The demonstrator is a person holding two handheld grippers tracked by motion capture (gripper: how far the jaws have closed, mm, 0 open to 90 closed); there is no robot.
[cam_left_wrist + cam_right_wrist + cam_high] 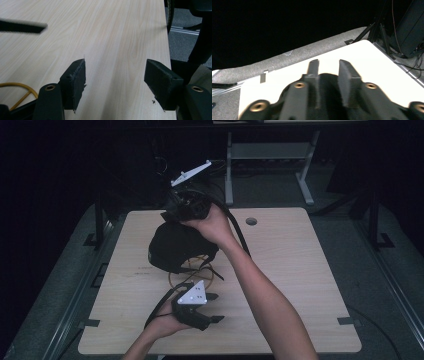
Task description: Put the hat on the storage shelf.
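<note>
A black cap [175, 247] lies on the light wooden table [300, 270], over a yellow wire ring [195, 272]. My right gripper [172, 215] hangs at the cap's far edge, held in a hand that reaches across the table. In the right gripper view its jaws [329, 62] stand a little apart, with black fabric [327, 82] low between them; I cannot see the pads pressing on it. My left gripper [217, 307] rests near the front edge and points right. Its jaws [115, 75] are wide apart over bare wood, with nothing between them.
A round hole [251, 221] is cut in the table's far side. Behind the table stands a grey desk frame [270, 150]. Part of the yellow wire ring [15, 86] and a blurred black strip [22, 26] show at the left of the left gripper view.
</note>
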